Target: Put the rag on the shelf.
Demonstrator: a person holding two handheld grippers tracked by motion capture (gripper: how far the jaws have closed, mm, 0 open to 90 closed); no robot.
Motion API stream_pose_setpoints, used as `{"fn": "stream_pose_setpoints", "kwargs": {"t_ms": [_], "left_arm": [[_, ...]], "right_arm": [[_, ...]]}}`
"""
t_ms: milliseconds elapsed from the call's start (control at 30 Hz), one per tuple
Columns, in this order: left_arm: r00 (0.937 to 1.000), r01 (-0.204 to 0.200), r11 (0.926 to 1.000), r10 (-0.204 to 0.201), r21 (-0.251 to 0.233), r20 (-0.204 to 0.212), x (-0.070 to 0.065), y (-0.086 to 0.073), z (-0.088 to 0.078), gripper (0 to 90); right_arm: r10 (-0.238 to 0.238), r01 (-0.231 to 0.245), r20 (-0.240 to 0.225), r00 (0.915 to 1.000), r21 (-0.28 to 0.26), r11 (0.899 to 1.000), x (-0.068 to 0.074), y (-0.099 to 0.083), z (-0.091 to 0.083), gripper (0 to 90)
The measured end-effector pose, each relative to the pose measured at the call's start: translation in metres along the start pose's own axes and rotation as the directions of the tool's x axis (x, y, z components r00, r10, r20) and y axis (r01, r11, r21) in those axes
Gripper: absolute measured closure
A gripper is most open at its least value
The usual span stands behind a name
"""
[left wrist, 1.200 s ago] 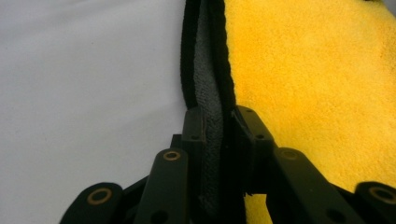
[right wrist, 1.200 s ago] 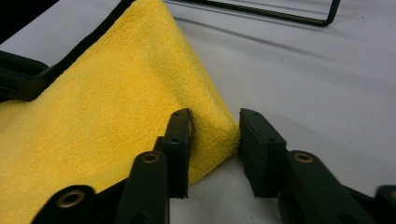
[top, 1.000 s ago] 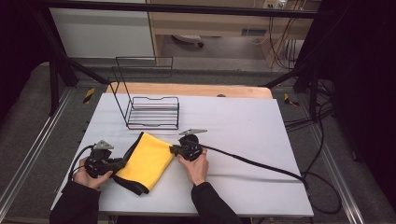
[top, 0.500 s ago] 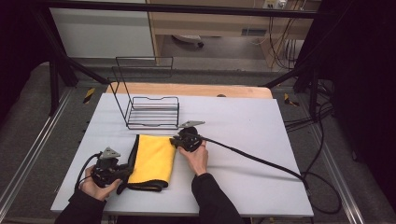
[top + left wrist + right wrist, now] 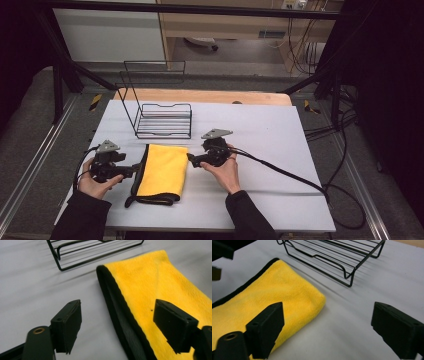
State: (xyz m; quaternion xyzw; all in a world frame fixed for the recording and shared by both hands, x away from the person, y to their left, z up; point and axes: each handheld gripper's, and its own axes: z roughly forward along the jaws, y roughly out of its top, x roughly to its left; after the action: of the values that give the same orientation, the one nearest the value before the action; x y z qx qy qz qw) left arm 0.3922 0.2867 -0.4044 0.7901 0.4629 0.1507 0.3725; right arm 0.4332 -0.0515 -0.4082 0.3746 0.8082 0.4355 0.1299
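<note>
On the white table (image 5: 280,150), the left gripper (image 5: 134,170) sits at nine o'clock of the folded yellow cloth (image 5: 164,170), its jaws just opened wide and empty, the cloth's black-trimmed edge just ahead of them. The right gripper (image 5: 192,160) sits at two o'clock of the cloth, jaws likewise just spread, holding nothing. The black wire rack (image 5: 162,120) stands at twelve o'clock.

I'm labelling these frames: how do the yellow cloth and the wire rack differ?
The yellow cloth lies flat and folded, soft, black-edged; the wire rack stands upright, rigid, open black wire. The cloth lies between both open grippers; the rack sits farther back. Both rest on the white table.
</note>
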Motion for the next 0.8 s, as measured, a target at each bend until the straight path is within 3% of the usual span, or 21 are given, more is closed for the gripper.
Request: {"fn": "stream_pose_setpoints", "kwargs": {"t_ms": [100, 200, 233, 333, 433, 500, 567, 800], "left_arm": [[0.9998, -0.009, 0.9997, 0.01, 0.024, -0.015, 0.004, 0.013, 0.014, 17.9], [0.9992, -0.005, 0.9991, 0.007, 0.042, -0.04, 0.009, 0.022, 0.031, 21.6], [0.9986, -0.004, 0.9987, 0.007, 0.051, -0.052, 0.009, 0.025, 0.037, 27.8], [0.9987, 0.017, 0.9972, -0.014, 0.073, -0.05, 0.012, 0.031, 0.054, 30.5], [0.998, 0.043, 0.9974, -0.04, 0.057, -0.049, 0.017, 0.033, 0.067, 40.5], [0.998, 0.057, 0.996, -0.055, 0.069, -0.032, 0.018, 0.032, 0.073, 46.1], [0.9988, 0.039, 0.9955, -0.037, 0.086, -0.032, 0.018, 0.031, 0.076, 49.1], [0.9997, 0.021, 0.9946, -0.02, 0.101, -0.012, 0.015, 0.029, 0.081, 55.1]], "right_arm": [[0.003, -0.003, -0.016, 0.9999, 0.006, 1.0, -0.003, -0.005, -0.009, 8.5], [-0.005, 0.005, -0.014, 0.9999, 0.022, 1.0, -0.005, -0.011, -0.018, 6.7], [0.0, 0.001, -0.013, 0.9999, 0.026, 1.0, -0.006, -0.014, -0.023, 5.9], [0.004, -0.004, -0.017, 0.9998, 0.023, 1.0, -0.007, -0.017, -0.027, 5.6], [0.004, -0.004, -0.016, 0.9999, 0.015, 1.0, -0.007, -0.022, -0.032, 5.5], [-0.009, 0.01, -0.011, 0.9999, 0.023, 1.0, -0.006, -0.025, -0.032, 5.7], [-0.013, 0.013, -0.009, 0.9999, 0.024, 1.0, -0.006, -0.026, -0.031, 5.9], [0.044, -0.045, -0.058, 0.9974, -0.015, 0.999, -0.005, -0.024, -0.021, 7.4]]}}
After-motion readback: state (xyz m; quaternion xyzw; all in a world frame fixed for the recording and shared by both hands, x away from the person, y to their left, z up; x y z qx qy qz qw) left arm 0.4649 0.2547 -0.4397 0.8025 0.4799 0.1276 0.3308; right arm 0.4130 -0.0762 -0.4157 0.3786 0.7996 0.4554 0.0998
